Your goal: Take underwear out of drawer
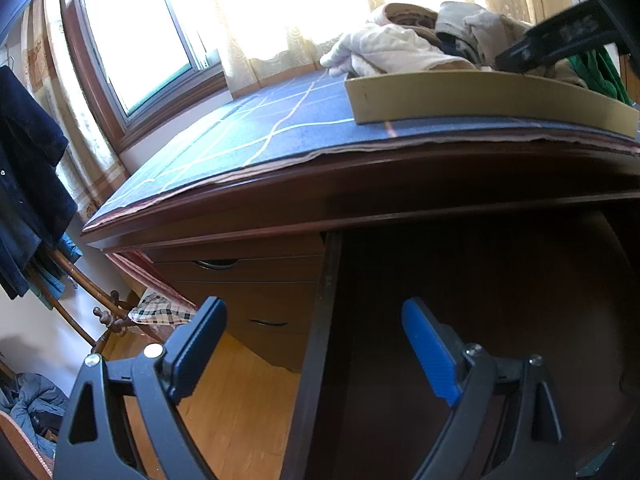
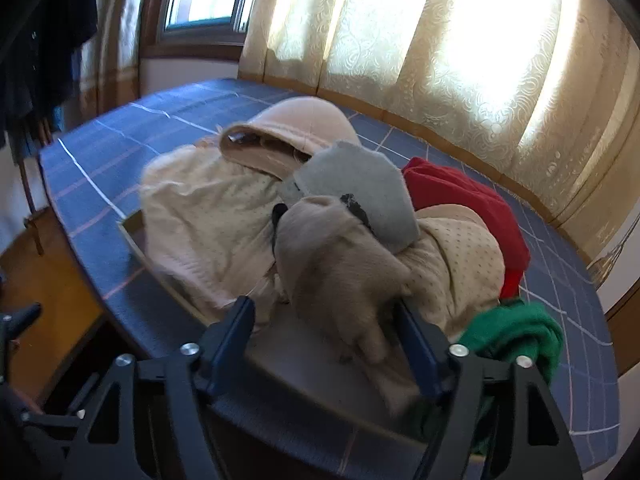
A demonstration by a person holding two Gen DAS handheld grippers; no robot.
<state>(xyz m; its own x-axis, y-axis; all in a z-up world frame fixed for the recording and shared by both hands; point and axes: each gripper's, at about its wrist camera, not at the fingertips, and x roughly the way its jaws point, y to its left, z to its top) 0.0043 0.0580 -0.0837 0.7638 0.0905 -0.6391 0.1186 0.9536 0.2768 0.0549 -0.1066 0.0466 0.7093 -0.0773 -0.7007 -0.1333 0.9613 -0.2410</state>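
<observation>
Desktop tray point(image 2: 132, 232); right hand-held gripper point(image 2: 326, 344) agape.

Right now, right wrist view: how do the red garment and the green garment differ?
The red garment sits farther back in the pile, next to the grey piece. The green garment lies nearest, beside the right gripper. More of the red garment shows, while the green garment is partly hidden behind the gripper. Both are crumpled and lie on the pile's right side, above the blue checked cloth.
</observation>
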